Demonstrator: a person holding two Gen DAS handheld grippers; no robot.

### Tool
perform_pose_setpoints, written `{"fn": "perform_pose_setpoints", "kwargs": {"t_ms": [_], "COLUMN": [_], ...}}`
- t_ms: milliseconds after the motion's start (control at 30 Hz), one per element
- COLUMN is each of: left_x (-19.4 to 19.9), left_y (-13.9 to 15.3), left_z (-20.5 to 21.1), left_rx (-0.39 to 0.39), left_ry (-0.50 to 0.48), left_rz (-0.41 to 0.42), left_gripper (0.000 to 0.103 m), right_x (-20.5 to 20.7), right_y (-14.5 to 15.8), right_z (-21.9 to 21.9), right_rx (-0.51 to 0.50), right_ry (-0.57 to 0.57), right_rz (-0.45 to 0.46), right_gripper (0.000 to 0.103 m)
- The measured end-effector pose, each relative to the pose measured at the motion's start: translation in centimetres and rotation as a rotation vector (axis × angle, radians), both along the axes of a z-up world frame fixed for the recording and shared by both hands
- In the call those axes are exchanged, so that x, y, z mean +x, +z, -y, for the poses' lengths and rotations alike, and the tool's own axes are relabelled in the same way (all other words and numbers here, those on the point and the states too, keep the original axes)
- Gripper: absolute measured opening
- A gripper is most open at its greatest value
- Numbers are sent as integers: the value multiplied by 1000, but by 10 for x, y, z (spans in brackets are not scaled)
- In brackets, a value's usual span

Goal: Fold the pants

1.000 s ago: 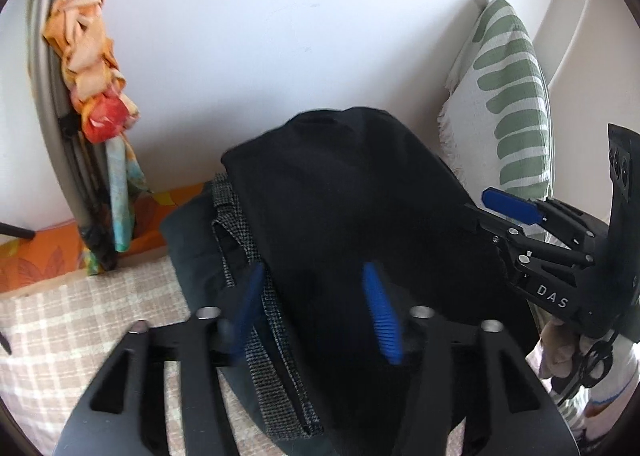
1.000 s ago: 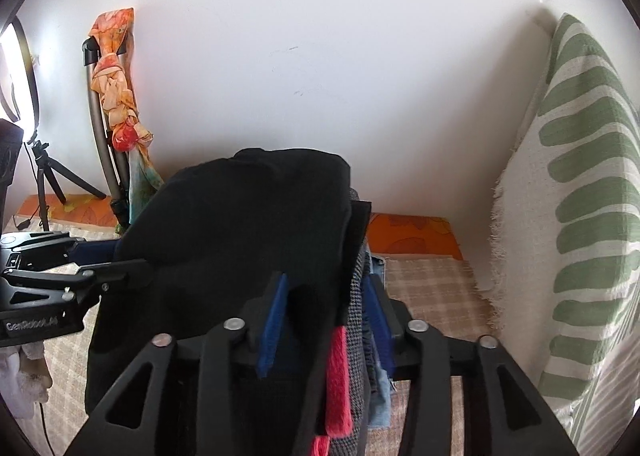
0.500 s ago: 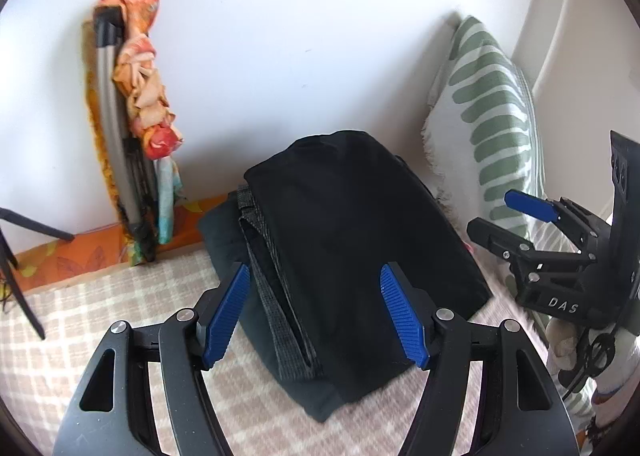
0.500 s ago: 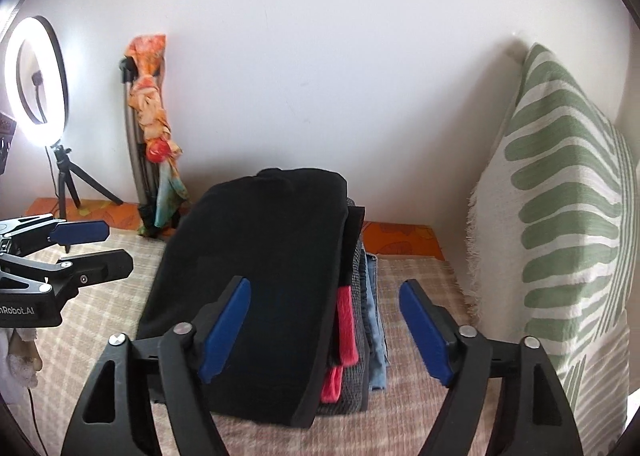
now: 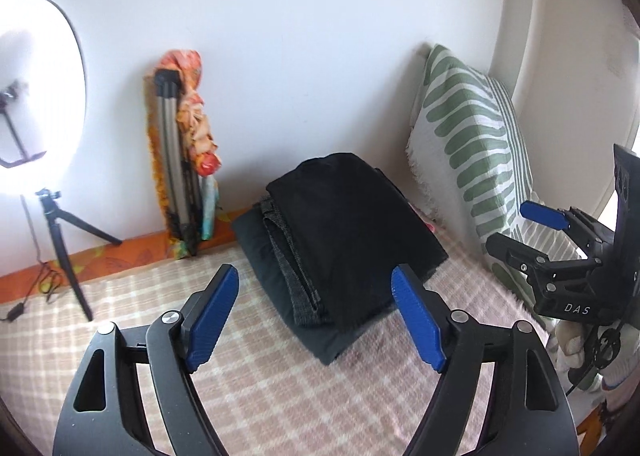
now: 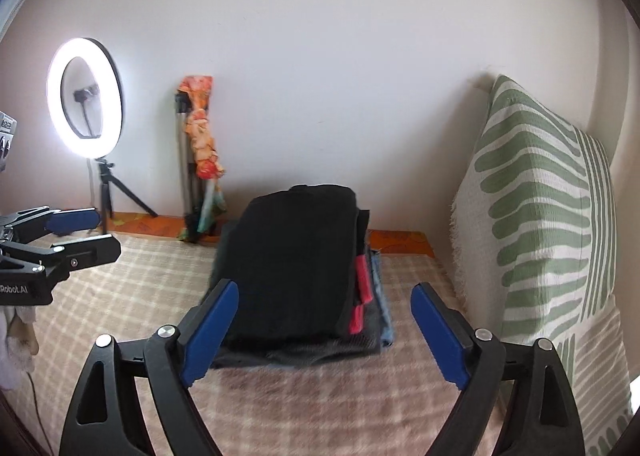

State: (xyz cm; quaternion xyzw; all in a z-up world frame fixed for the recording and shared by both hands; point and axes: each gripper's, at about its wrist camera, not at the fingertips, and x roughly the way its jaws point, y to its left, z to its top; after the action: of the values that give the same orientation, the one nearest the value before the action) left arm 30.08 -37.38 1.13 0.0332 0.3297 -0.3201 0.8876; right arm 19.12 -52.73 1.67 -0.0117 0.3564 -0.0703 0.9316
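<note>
The black pants (image 5: 352, 232) lie folded on top of a stack of clothes (image 6: 366, 312) that rests on the checked blanket (image 5: 280, 388), close to the white wall (image 6: 320, 56). In the left wrist view the stack sits toward 12 o'clock from the left gripper (image 5: 316, 316), whose blue-padded fingers (image 5: 212, 316) stand wide apart and hold nothing; the pants are clear of both pads. A grey tweed layer (image 5: 288, 268) and a dark bottom layer (image 5: 264, 256) show at the stack's left edge.

In the right wrist view the right gripper (image 6: 324, 332) also has its fingers spread wide and grips nothing, with the stack just beyond them at 12 o'clock. Red (image 6: 362, 288) and blue denim (image 6: 382, 296) edges show along the stack's right side, under the pants.

A green-striped pillow (image 6: 540, 216) leans upright at 3 o'clock of the stack, near it. A folded tripod wrapped in an orange floral cloth (image 6: 202, 152) stands against the wall at about 10 o'clock, and a lit ring light (image 6: 84, 96) on a small tripod stands farther left. Each gripper appears at the side edge of the other's view, well apart from the stack.
</note>
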Motion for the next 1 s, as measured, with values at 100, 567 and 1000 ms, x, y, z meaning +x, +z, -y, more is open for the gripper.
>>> {"fn": "perform_pose_setpoints", "kwargs": {"t_ms": [100, 567, 1000], "left_x": [-19, -103, -155], "left_y": [3, -29, -54], "left_z": [-17, -76, -107], "left_rx": [-6, -7, 17], "left_ry": [0, -9, 21], "left_rz": [13, 0, -4], "left_gripper": [81, 81, 81], "right_x": [-22, -106, -158], "right_y": [3, -5, -25], "right_z": [-10, -50, -78], "right_rx": [1, 18, 81], "right_ry": [-2, -77, -164], "right_rz": [13, 30, 56], "right_gripper": [94, 103, 103]}}
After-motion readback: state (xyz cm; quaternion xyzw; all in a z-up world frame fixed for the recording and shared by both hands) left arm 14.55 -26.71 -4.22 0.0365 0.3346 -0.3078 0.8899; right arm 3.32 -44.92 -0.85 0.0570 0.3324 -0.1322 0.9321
